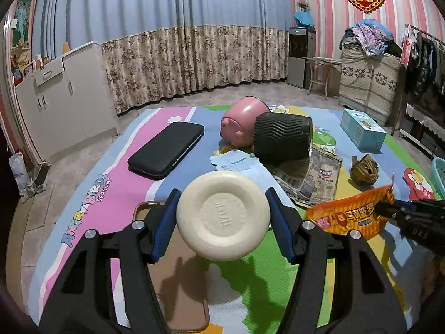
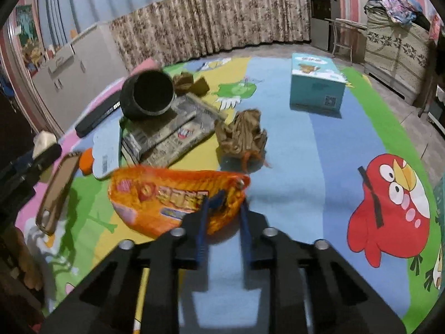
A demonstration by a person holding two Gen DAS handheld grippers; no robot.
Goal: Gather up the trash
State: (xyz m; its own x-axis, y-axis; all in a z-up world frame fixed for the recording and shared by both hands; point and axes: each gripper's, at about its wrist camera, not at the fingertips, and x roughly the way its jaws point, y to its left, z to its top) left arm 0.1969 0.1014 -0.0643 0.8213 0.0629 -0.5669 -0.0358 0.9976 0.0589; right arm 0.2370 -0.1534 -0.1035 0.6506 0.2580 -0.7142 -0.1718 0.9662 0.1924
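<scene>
My left gripper (image 1: 222,217) is shut on a round cream-white soap bar (image 1: 223,215) and holds it above the play mat. My right gripper (image 2: 224,203) is shut on an orange snack wrapper (image 2: 169,197), lifted off the mat; the wrapper also shows in the left wrist view (image 1: 353,214). A black ribbed bin (image 1: 282,136) lies on its side on flattened printed packaging (image 1: 314,178), its mouth showing in the right wrist view (image 2: 150,94). Crumpled brown paper (image 2: 242,135) lies on the mat beyond the wrapper. A white receipt (image 1: 239,162) lies by the bin.
A black case (image 1: 167,150), a pink piggy bank (image 1: 242,123), a light blue box (image 2: 317,83) and a phone in a tan case (image 2: 58,192) sit on the colourful mat (image 2: 306,167). White cabinets (image 1: 64,94) stand left, curtains behind.
</scene>
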